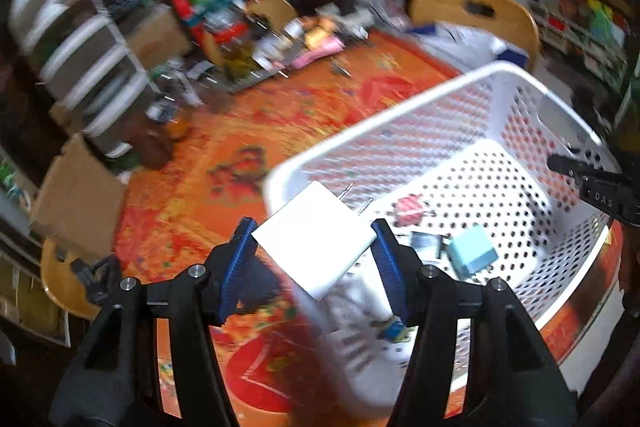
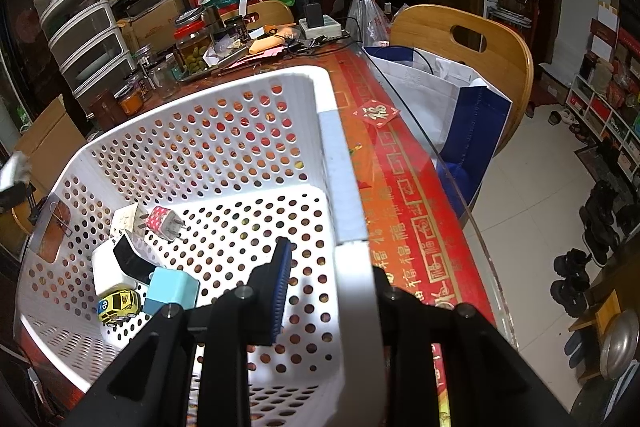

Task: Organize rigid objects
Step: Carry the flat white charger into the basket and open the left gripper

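Left tongs point(image 1: 314, 247) grasp a white charger point(image 1: 316, 245), seemingly; only the right view shows right tongs point(image 2: 332, 291) clenched on the basket point(image 2: 344, 187) wall.

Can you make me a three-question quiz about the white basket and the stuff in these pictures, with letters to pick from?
1. Where is the little yellow toy car?
A. inside the white basket
B. on the wooden chair
C. on the floor

2. What colour is the small cube plug next to the car?
A. black
B. light blue
C. green

3. What is the left gripper doing?
A. holding nothing
B. holding a white charger block
C. holding a jar

Answers:
1 A, the car lies on the basket's holed bottom.
2 B, its faces are pale blue.
3 B, the white block sits between the blue pads, over the basket's edge.
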A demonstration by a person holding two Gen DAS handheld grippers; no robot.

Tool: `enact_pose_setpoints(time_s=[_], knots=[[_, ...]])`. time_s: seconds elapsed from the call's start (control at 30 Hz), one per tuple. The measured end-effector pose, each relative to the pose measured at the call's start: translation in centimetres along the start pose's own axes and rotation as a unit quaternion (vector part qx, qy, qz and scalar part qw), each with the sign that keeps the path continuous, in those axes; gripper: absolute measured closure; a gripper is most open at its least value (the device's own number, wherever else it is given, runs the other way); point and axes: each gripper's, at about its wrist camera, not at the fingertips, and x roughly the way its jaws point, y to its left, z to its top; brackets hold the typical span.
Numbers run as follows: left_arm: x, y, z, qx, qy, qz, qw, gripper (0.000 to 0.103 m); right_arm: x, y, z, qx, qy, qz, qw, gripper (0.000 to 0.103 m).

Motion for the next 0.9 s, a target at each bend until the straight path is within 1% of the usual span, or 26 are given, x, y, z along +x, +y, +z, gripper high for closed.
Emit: enact_pose_setpoints(time_s=[0.1,0.13,0.17,0.23,0.3,0.4,0.6,0.63,0.7,0.73,0.77,0.83,0.87,0.9], knots=[[3.2,-1.8,1.2,0.02,0.051,-0.017,0.9983,0.047,0.0,0.0,0.0,0.002,0.0,0.002,1.0,0.078],[4.9,-2.3,1.7,0.024,0.073,-0.015,0.9969,0.047,0.0,0.0,0.0,0.003,0.0,0.002,1.0,0.078],[6.1,-2.3,1.9,0.027,0.087,-0.013,0.9957,0.047,0.0,0.0,0.0,0.003,0.0,0.003,1.0,0.078],[8.6,-2.3,2.3,0.021,0.122,-0.013,0.9922,0.047,0.0,-0.1,-0.1,0.003,0.0,0.004,1.0,0.078],[10.3,-2.4,2.6,0.018,0.148,-0.011,0.9888,0.047,0.0,-0.2,-0.1,0.003,0.0,0.007,1.0,0.078],[11.7,-2.7,2.6,0.025,0.166,0.0,0.9858,0.047,0.0,-0.1,-0.1,0.003,-0.001,0.008,1.0,0.078],[12.8,-3.7,2.9,0.028,0.18,-0.009,0.9832,0.047,0.0,-0.2,0.0,0.003,-0.001,0.009,1.0,0.078],[12.7,-3.6,2.9,0.028,0.18,-0.011,0.9832,0.046,0.0,-0.2,0.0,0.002,-0.001,0.009,1.0,0.078],[12.8,-3.6,3.0,0.027,0.178,-0.01,0.9836,0.04,0.1,-0.2,0.0,0.002,0.0,0.008,1.0,0.078],[12.6,-3.4,3.1,0.026,0.173,-0.012,0.9845,0.032,0.1,-0.2,0.0,0.002,0.001,0.007,1.0,0.078],[12.4,-3.2,3.2,0.025,0.167,-0.013,0.9855,0.027,0.1,-0.2,0.0,0.002,0.001,0.007,1.0,0.078],[11.3,-2.6,3.3,0.021,0.148,-0.007,0.9888,0.026,0.1,-0.2,-0.1,0.001,0.002,0.006,1.0,0.078],[10.4,-2.1,3.2,0.016,0.137,-0.009,0.9904,0.026,0.1,-0.1,-0.1,0.0,0.003,0.005,1.0,0.078],[9.0,-1.5,3.1,0.008,0.119,-0.019,0.9927,0.026,0.1,-0.1,-0.1,0.0,0.004,0.005,1.0,0.078]])
